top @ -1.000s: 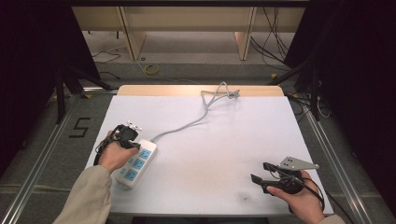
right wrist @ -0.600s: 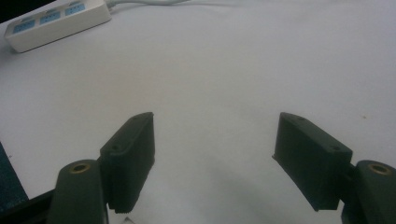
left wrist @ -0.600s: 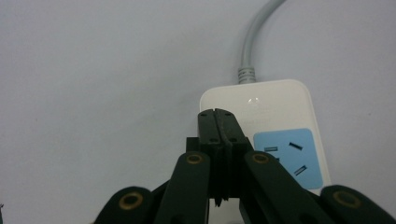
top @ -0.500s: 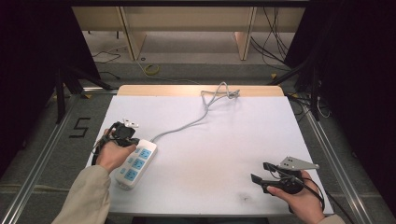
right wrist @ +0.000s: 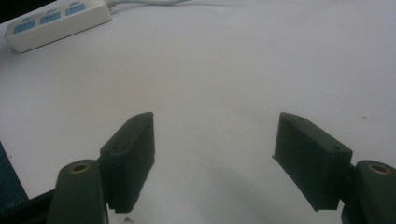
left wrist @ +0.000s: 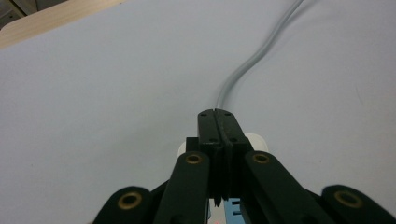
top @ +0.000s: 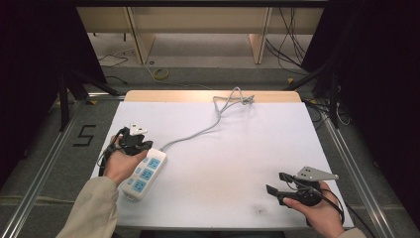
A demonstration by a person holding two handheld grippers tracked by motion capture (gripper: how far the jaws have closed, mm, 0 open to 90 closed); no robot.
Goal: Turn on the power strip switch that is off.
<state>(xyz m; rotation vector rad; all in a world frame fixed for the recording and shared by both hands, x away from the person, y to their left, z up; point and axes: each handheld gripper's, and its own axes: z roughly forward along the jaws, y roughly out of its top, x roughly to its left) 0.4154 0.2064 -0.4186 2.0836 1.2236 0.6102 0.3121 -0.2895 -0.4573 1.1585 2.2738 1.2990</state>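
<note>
The power strip (top: 144, 173) lies on the white table (top: 223, 148). Above its cable end, the left gripper (left wrist: 218, 122) has fingers pressed together. Far from the strip, the right gripper (right wrist: 215, 158) has fingers apart.

Table top (top: 237, 148): white, plain; faint dark smudge near the front edge.
Table far edge (top: 208, 96): pale wood strip.
Power strip (top: 143, 174): white casing, light blue socket faces.
Cord (top: 198, 132): light grey.
Left gripper (left wrist: 218, 122): black jaws, brass-coloured pivot rings.
Right gripper (right wrist: 215, 158): black jaws, brass-coloured pivot rings; grey plate on top in the high view.
Sleeve (top: 91, 208): beige.
Floor (top: 54, 148): grey, with a black "5" marked on it.
</note>
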